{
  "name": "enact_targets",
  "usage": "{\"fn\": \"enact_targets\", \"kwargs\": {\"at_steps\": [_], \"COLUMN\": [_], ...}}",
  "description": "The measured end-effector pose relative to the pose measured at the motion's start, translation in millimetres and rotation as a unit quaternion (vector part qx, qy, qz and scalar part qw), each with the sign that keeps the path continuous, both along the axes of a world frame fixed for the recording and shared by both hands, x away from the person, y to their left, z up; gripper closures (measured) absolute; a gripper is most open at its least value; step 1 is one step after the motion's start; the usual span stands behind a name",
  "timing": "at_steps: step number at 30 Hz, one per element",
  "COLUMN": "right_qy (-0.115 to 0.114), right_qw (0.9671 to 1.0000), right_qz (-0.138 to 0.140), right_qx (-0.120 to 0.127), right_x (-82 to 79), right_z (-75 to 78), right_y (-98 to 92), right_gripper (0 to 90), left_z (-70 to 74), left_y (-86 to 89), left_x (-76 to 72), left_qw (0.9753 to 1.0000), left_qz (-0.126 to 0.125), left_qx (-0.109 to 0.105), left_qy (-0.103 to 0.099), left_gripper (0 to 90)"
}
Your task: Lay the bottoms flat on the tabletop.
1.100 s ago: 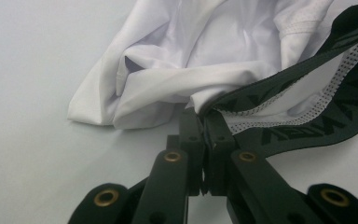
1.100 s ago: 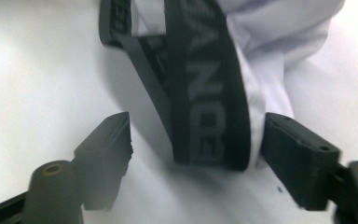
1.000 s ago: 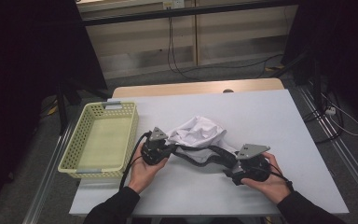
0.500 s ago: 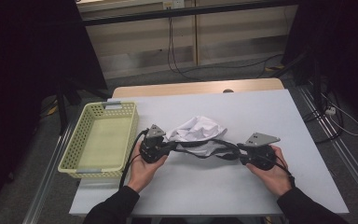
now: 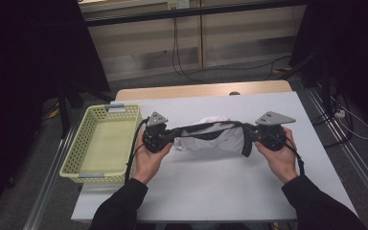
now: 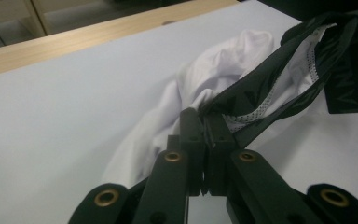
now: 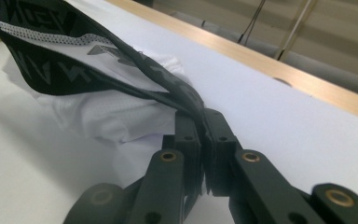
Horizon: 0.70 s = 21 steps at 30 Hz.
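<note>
A white garment [image 5: 215,136] with a black lettered waistband [image 5: 206,128] hangs stretched between my two grippers over the middle of the white table [image 5: 211,191]. My left gripper [image 5: 171,135] is shut on the waistband's left end; in the left gripper view its jaws pinch the black band [image 6: 242,95] with white cloth [image 6: 205,79] bunched beyond. My right gripper [image 5: 250,135] is shut on the right end, where the band [image 7: 121,70] runs from the closed jaws over the white fabric [image 7: 107,116]. A loose loop of band droops beside the right gripper.
A pale yellow perforated basket [image 5: 84,143] stands at the table's left edge, beside my left hand. A wooden strip [image 5: 201,90] borders the far side of the table. Dark floor, cables and metal rails surround the table.
My right gripper has moved right and slightly away from me, pulling the waistband taut and straight. The garment has lifted and spread between the grippers. The left gripper stayed nearly still.
</note>
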State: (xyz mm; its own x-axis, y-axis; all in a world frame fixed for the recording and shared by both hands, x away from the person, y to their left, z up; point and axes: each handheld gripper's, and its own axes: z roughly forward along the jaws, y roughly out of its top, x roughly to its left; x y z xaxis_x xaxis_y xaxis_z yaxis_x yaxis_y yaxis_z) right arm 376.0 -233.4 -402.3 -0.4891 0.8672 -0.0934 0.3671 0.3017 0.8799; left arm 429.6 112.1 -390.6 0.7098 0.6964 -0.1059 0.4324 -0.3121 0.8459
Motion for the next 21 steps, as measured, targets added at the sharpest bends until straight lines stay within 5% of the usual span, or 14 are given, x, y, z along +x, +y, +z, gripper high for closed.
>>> {"fn": "enact_targets", "kwargs": {"at_steps": [5, 9, 10, 12, 18, 21], "right_qy": [0.021, 0.050, 0.054, 0.060, 0.075, 0.078], "right_qw": [0.9998, 0.9986, 0.9983, 0.9979, 0.9971, 0.9968], "right_qz": [0.006, 0.015, 0.019, 0.017, 0.004, -0.003], "right_qx": [-0.005, -0.013, -0.012, -0.015, -0.017, -0.014], "right_x": [23.3, 32.3, 33.4, 34.4, 37.6, 38.9], "right_z": [-16.8, -33.3, -35.7, -39.1, -46.3, -47.3], "right_y": [8.7, 11.9, 11.4, 10.9, 5.0, 2.3], "right_gripper": [86.6, 85.6, 85.2, 84.9, 81.4, 80.6], "left_z": [-21.7, -34.8, -36.5, -37.1, -30.9, -25.0], "left_y": [0.5, -0.7, -1.5, -1.8, 1.0, 0.9], "left_x": [22.2, 26.4, 26.1, 24.0, 8.3, -2.2], "left_qw": [0.9990, 0.9986, 0.9985, 0.9985, 0.9989, 0.9986], "left_qz": [0.029, 0.035, 0.038, 0.026, -0.001, -0.030], "left_qx": [0.014, 0.022, 0.022, 0.036, 0.035, 0.041], "left_qy": [0.030, 0.034, 0.034, 0.031, 0.030, 0.016], "left_gripper": [88.4, 85.9, 80.4, 52.8, 26.6, 23.1]}}
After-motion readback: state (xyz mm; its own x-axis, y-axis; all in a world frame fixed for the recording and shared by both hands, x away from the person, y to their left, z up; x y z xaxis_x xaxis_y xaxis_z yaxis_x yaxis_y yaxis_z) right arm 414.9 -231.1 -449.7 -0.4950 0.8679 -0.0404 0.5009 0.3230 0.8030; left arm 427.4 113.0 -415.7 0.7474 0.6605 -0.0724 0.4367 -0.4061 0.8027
